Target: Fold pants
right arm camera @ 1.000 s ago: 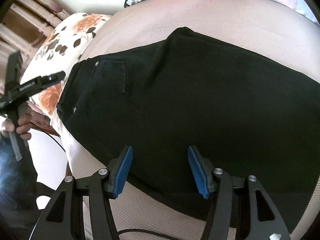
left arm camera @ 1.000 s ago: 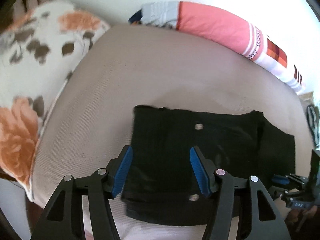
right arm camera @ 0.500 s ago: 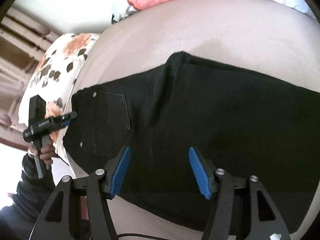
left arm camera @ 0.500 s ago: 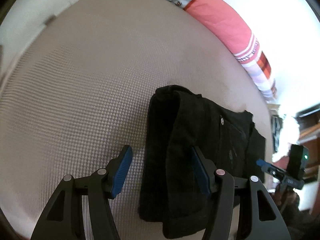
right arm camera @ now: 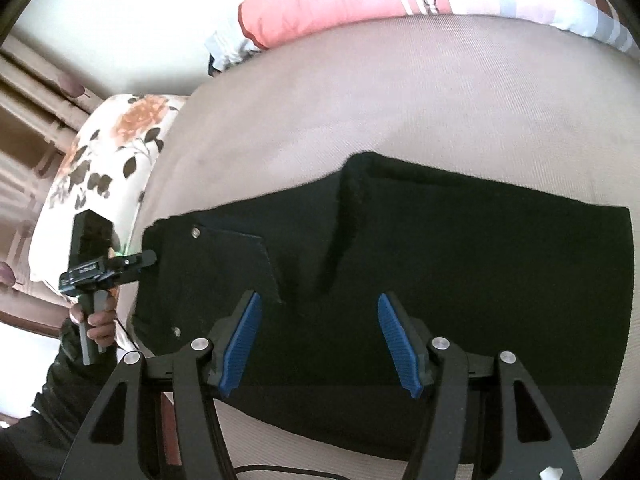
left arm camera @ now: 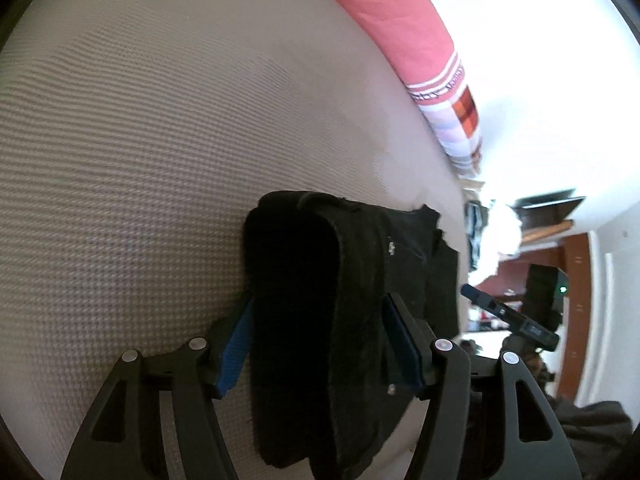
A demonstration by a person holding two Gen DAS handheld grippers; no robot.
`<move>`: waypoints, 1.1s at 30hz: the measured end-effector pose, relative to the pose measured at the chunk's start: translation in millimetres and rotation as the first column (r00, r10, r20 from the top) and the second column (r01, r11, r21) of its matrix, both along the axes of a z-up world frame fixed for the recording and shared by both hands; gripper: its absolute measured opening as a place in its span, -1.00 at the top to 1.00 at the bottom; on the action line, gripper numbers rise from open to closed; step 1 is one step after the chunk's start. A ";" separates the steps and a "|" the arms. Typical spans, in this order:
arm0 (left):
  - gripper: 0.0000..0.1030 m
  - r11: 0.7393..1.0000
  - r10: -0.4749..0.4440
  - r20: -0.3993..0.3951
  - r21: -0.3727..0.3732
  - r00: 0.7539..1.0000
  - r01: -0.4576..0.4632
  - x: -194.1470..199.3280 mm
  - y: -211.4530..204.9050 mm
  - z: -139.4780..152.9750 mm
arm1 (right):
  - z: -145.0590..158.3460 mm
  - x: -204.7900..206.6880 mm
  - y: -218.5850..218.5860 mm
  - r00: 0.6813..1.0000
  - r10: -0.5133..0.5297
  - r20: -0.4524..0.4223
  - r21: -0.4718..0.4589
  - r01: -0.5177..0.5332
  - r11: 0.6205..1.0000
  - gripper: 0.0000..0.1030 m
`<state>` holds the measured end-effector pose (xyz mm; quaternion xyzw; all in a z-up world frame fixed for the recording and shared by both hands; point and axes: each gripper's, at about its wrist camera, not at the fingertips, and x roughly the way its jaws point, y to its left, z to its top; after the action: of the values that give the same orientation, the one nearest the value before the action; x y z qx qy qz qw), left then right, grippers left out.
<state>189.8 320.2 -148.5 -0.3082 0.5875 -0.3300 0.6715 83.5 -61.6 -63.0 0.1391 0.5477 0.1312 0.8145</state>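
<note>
Black pants (right arm camera: 440,288) lie folded on the bed (right arm camera: 320,120). Left claw (left arm camera: 320,344) spread wide, waistband end between its pads, no grip evident. Right claw (right arm camera: 320,340) spread apart above the pants' middle. Pink pillow (right arm camera: 320,0) beyond.

Both hand-held grippers (left arm camera: 320,344) (right arm camera: 320,340) agape.

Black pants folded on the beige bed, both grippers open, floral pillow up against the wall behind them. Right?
Nearly. The pillow against the wall is the pink one; the floral pillow lies at the side of the bed, as the right wrist view shows. Pants, left gripper and right gripper are as stated.
</note>
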 end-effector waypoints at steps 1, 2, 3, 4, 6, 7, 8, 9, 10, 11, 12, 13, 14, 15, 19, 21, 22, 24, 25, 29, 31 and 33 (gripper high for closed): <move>-0.22 1.000 -0.014 -0.005 -0.017 1.000 0.014 1.9 -1.4 -1.7 | 1.4 -0.1 2.0 1.000 -0.001 0.007 0.004 0.001 1.000 -0.15; -0.22 0.999 -0.031 -0.003 -0.041 1.000 0.031 2.9 -4.1 -3.0 | 2.1 -0.4 3.6 1.000 -0.001 0.012 0.005 0.001 1.000 -0.15; -0.22 0.997 -0.047 -0.004 -0.057 0.999 0.046 3.4 -7.3 -4.3 | 2.8 -0.5 5.7 1.000 0.000 0.016 0.006 0.000 1.000 -0.15; -0.22 0.995 -0.065 0.003 -0.070 0.998 0.065 2.7 -13.8 -5.2 | 3.2 -0.9 7.4 1.000 0.001 0.019 0.008 -0.001 1.000 -0.15; -0.22 0.995 -0.079 0.029 -0.057 0.996 0.081 2.0 -22.3 -2.7 | 3.8 -2.5 10.1 1.000 0.007 0.022 0.014 -0.007 1.000 -0.15; -0.22 0.996 -0.064 0.044 -0.054 0.997 0.066 1.7 -25.6 -1.1 | 4.3 -3.2 11.1 1.000 0.015 0.025 0.015 -0.015 1.000 -0.15; -0.22 0.998 -0.042 0.049 -0.053 0.998 0.045 0.4 -26.5 -0.6 | 4.8 -3.3 12.1 0.999 0.017 0.027 0.012 -0.017 1.000 -0.15; -0.21 0.998 -0.029 0.052 -0.047 0.998 0.031 0.6 -28.4 -0.2 | 5.9 -3.9 11.2 0.999 0.017 0.032 0.011 -0.017 1.000 -0.15; -0.10 1.000 -0.001 0.054 -0.025 0.999 0.002 -1.6 -29.8 0.6 | 8.1 -4.8 9.6 0.999 0.018 0.040 0.015 -0.019 1.000 -0.15; 0.08 1.000 0.029 0.053 0.002 0.998 -0.029 -4.1 -29.5 0.9 | 10.4 -5.4 8.1 0.999 0.016 0.049 0.016 -0.017 1.000 -0.15; 0.12 0.998 0.057 0.051 0.029 0.997 -0.059 -6.9 -29.8 1.5 | 12.3 -5.9 6.3 0.998 0.012 0.057 0.016 -0.013 1.000 -0.15; 0.15 0.994 0.090 0.050 0.050 0.995 -0.092 -9.5 -31.0 2.7 | 14.3 -6.6 2.8 0.998 0.005 0.066 0.016 -0.006 1.000 -0.15; 0.17 0.989 0.124 0.048 0.077 0.991 -0.127 -12.7 -33.3 5.3 | 15.6 -6.3 0.0 0.998 -0.001 0.070 0.017 0.000 1.000 -0.15; 0.18 0.983 0.146 0.049 0.105 0.988 -0.151 -14.7 -34.9 6.8 | 16.3 -6.9 -4.6 0.997 -0.011 0.073 0.022 0.009 1.000 -0.15; 0.37 0.950 0.223 0.048 0.214 0.974 -0.228 -22.0 -48.6 26.2 | 18.3 -14.6 -28.6 0.995 -0.052 0.082 0.039 0.049 0.998 -0.15; 0.51 0.944 0.247 0.056 0.212 0.967 -0.254 -26.7 -53.1 39.0 | 19.9 -20.0 -41.0 0.993 -0.069 0.092 0.053 0.065 0.997 -0.15; 0.53 0.942 0.264 0.046 0.201 0.963 -0.268 -29.2 -55.3 46.2 | 21.5 -22.4 -49.1 0.992 -0.079 0.100 0.057 0.074 0.996 -0.15; 0.55 0.937 0.298 0.025 0.182 0.954 -0.297 -34.4 -61.0 57.6 | 23.7 -25.3 -62.9 0.989 -0.097 0.110 0.069 0.090 0.994 -0.15; 0.56 0.935 0.309 0.024 0.177 0.951 -0.308 -37.1 -68.2 65.4 | 24.7 -26.7 -70.0 0.988 -0.107 0.114 0.077 0.099 0.992 -0.15; 0.63 0.931 0.328 0.034 0.158 0.944 -0.329 -46.6 -100.8 92.4 | 27.8 -30.9 -101.2 0.980 -0.150 0.133 0.106 0.136 0.985 -0.15; 0.66 0.932 0.330 0.031 0.147 0.944 -0.331 -49.1 -121.5 104.4 | 28.9 -34.6 -116.4 0.975 -0.167 0.144 0.123 0.149 0.981 -0.15; 0.68 0.935 0.309 0.057 0.167 0.949 -0.314 -50.1 -148.5 115.9 | 29.5 -38.6 -131.5 0.971 -0.185 0.153 0.131 0.165 0.978 -0.16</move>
<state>139.7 171.7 -32.5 -0.3328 0.5478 -0.1714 0.7482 44.9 -193.1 -33.5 0.2231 0.4555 0.1018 0.8558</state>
